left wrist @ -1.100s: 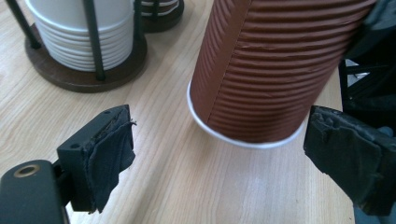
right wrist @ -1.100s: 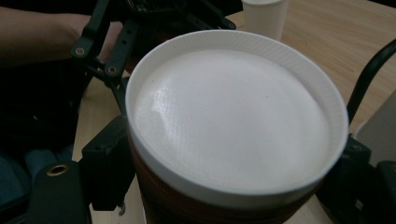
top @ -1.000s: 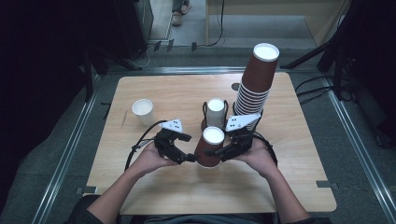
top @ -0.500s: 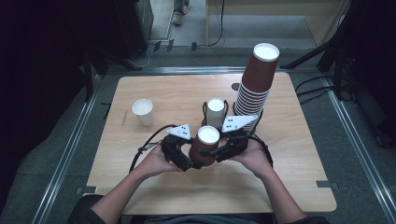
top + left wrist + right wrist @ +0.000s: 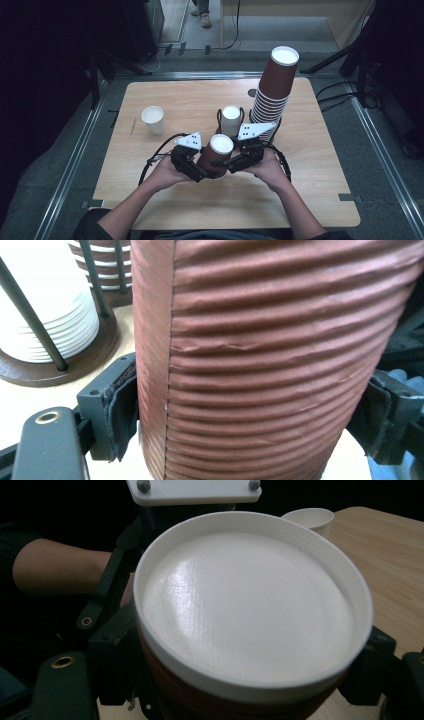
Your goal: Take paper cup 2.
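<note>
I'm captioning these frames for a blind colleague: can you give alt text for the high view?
A person's two grippers, left gripper and right gripper, meet around a brown paper cup, upside down with its white base up, near the front of a wooden table. Behind it stand a tall stack of brown cups, a cup holder, and a lone white cup to the left.

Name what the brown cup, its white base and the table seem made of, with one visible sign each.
Brown cup: likely matte paper; ridged wall, straight seam.
White base: probably coated paper; smooth, slightly glossy, fine-ribbed rim.
Table: wood or wood-look laminate; pale grain, satin finish.
</note>
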A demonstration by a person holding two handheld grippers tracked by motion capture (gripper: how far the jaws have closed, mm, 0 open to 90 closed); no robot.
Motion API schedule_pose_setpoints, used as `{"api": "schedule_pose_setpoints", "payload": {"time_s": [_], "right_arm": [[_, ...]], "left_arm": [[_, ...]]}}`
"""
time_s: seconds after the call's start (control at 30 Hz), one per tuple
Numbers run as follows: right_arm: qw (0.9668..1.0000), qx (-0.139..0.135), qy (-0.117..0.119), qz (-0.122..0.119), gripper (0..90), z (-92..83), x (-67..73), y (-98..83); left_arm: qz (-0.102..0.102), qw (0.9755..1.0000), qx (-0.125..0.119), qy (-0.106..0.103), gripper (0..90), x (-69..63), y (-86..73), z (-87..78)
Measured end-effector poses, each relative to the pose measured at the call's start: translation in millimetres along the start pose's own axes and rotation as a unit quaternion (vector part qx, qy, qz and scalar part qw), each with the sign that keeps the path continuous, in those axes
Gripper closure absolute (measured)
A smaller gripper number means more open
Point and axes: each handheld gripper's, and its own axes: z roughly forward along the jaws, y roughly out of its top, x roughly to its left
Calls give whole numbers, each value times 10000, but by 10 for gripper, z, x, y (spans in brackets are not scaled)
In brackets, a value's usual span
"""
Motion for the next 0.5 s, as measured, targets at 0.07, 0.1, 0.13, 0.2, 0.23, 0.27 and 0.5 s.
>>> {"api": "schedule_pose_setpoints", "payload": {"time_s": [0.07, 0.1, 0.13, 0.2, 0.23, 0.27, 0.5], "right_arm": [[10000, 53, -9, 4, 209, 1, 1, 2], [10000, 66, -8, 29, 207, 1, -1, 1], [9999, 87, 20, 71, 205, 2, -7, 1], [9998, 86, 65, 136, 190, -8, -12, 3], [9998, 94, 65, 152, 168, -12, -14, 7], [9998, 133, 25, 148, 163, -27, -15, 14], [9991, 393, -37, 139, 149, -164, -37, 1]], "left_arm": [[-17, 10000, 11, -40, 147, 5, -2, 1], [-25, 10000, 27, -66, 148, 10, -3, 0], [-18, 10000, 31, -81, 151, 14, -4, -5], [-36, 9999, 25, -113, 152, 22, -2, -20], [-54, 9999, 12, -134, 152, 30, -2, -36], [-66, 9999, 12, -135, 153, 40, -3, -54], [-154, 9997, 102, -137, 152, 104, -3, -182]]}}
